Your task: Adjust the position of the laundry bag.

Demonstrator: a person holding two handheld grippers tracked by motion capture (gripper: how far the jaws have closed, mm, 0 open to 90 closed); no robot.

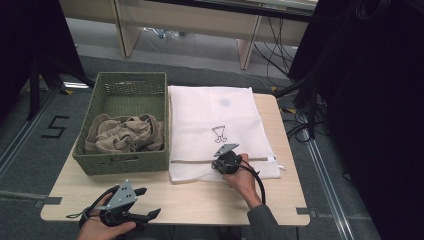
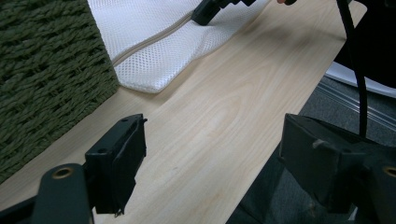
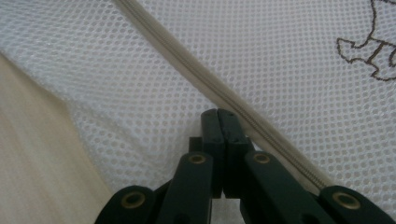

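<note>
White mesh zippered laundry bag point(image 1: 215, 130): flat at frame centre, right of green woven basket point(image 1: 125, 160) holding beige clothes point(image 1: 125, 134) | right gripper point(image 1: 223, 163): jaws together, tips by beige zipper point(image 3: 196, 74) (likely seeking its pull) | left gripper point(image 1: 142, 202): jaws apart, lower left, waiting.

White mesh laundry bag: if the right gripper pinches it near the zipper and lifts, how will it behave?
The mesh bag lies flat and looks empty, so it is probably light and floppy and would drape. Pushed by the shut right gripper, the thin mesh would likely wrinkle and slide on the smooth table.
</note>
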